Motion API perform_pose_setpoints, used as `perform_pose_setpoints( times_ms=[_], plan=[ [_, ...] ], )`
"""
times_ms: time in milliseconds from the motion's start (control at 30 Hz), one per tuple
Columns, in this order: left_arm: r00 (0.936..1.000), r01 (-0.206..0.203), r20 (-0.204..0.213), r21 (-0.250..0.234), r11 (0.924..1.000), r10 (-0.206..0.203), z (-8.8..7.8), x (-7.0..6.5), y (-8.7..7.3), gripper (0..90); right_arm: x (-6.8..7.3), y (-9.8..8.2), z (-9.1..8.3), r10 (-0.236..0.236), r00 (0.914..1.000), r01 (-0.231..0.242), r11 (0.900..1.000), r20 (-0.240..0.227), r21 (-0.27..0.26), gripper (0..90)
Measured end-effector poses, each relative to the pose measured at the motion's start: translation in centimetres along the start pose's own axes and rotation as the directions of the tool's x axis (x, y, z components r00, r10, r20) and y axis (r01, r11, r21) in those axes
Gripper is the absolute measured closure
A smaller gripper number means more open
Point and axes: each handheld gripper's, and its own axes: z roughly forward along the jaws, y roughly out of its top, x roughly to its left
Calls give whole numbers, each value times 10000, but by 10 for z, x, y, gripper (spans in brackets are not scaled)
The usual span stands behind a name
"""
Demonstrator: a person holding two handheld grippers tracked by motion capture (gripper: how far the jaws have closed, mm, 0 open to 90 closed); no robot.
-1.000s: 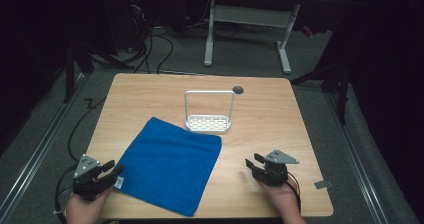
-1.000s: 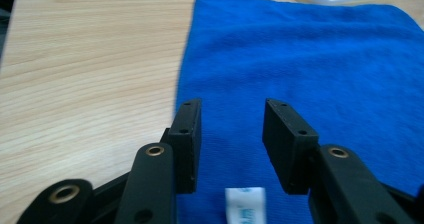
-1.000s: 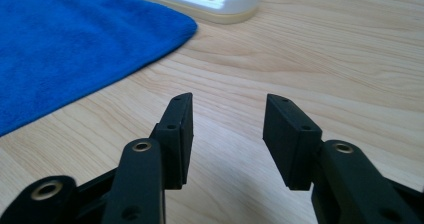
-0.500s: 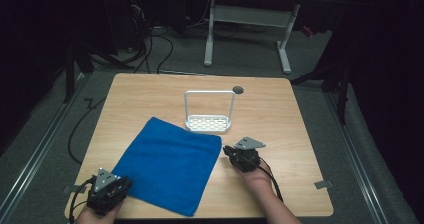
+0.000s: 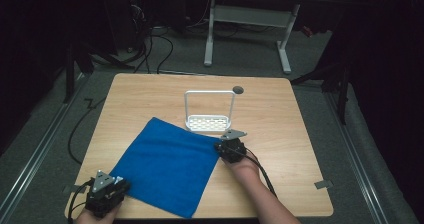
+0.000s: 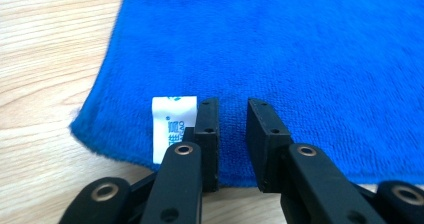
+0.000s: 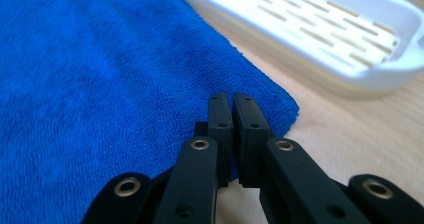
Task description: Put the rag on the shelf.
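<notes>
High view: a pale wooden worktop stands in a dark room with cables on the floor. A blue cloth lies flat beside a white rack.

Left gripper view: the left tool, jaws just closing, straddles the cloth's edge beside a white label, a gap remaining.

Right gripper view: the right tool is clenched at the cloth's corner; whether cloth is pinched is hidden.

blue cloth lies flat between left gripper and right gripper.

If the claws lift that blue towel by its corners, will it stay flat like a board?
Probably not. The blue towel looks soft and fuzzy, lying limp on the table, so it should sag between corners. It likely weighs little, and its nap probably grips well.
</notes>
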Motion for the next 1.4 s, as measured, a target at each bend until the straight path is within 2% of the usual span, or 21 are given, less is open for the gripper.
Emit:
perform_pose_setpoints(
  times_ms=[67,167,433,467,633,733,767,800,833,867,900,933,967,1000,1033,1067,1100,1133,1233,1267,1400],
  plan=[
    [9999,110,-50,-11,9999,-110,-1,5,0,769,3,-6,-6,-181,9998,181,9998,-56,-42,876],
    [9995,222,-230,-17,9998,-222,0,12,1,775,14,-22,-26,-401,9988,404,9991,-276,112,876],
    [9991,149,-407,-56,9999,-151,11,18,12,775,31,-47,-55,-341,9978,352,9992,-569,194,876],
    [9991,143,-394,-31,9999,-144,14,19,15,775,36,-55,-63,-345,9976,358,9991,-602,212,876],
    [9990,-115,-435,-27,9999,114,31,21,32,775,44,-67,-77,-155,9969,175,9995,-772,246,875],
    [9982,-268,-532,-3,9996,267,39,23,40,775,48,-71,-86,-119,9966,126,9999,-809,83,860],
    [9984,-234,-512,-13,9997,233,42,26,43,776,45,-67,-90,-60,9974,39,9996,-720,-290,855],
    [9984,-234,-512,-13,9997,233,42,26,43,778,45,-67,-90,-60,9974,39,9996,-720,-290,855],
    [9986,-178,-499,-41,9998,176,42,27,43,778,43,-63,-90,-54,9983,29,9991,-586,-432,855],
    [9987,-111,-497,-92,9999,106,41,28,41,780,37,-50,-82,-33,9983,2,9986,-590,-524,856],
    [9987,-111,-497,-92,9999,106,41,28,41,780,37,-50,-82,-33,9983,2,9986,-590,-524,856],
    [9983,-133,-571,-84,9999,128,39,27,40,779,33,-31,-63,-256,9985,231,9983,-477,-527,857],
    [9983,-133,-571,-84,9999,128,39,27,40,779,33,-31,-63,-256,9985,231,9983,-477,-527,857],
    [9982,-84,-597,-121,9999,76,38,27,38,778,31,-13,-41,-355,9981,337,9988,-503,-357,857],
    [9982,-84,-597,-121,9999,76,38,27,38,777,31,-13,-41,-355,9981,337,9988,-503,-357,857],
    [9982,-93,-595,-126,9999,85,37,27,37,777,31,-6,-33,-370,9981,357,9990,-491,-269,857],
    [9983,-76,-572,-131,9999,69,37,27,37,777,30,3,-20,-323,9980,317,9994,-544,-110,857],
    [9984,-74,-559,-145,9999,66,36,27,36,775,31,15,-4,-489,9976,494,9987,-483,90,859],
    [9988,-20,-488,-181,9998,11,34,29,34,775,32,21,7,-545,9972,561,9980,-514,305,861],
    [9991,16,-431,-198,9998,-25,33,30,33,774,37,22,14,-815,9955,841,9950,-487,542,873],
    [9991,11,-427,-185,9998,-19,33,29,32,761,38,18,10,-866,9954,887,9947,-416,511,897]
  ],
)
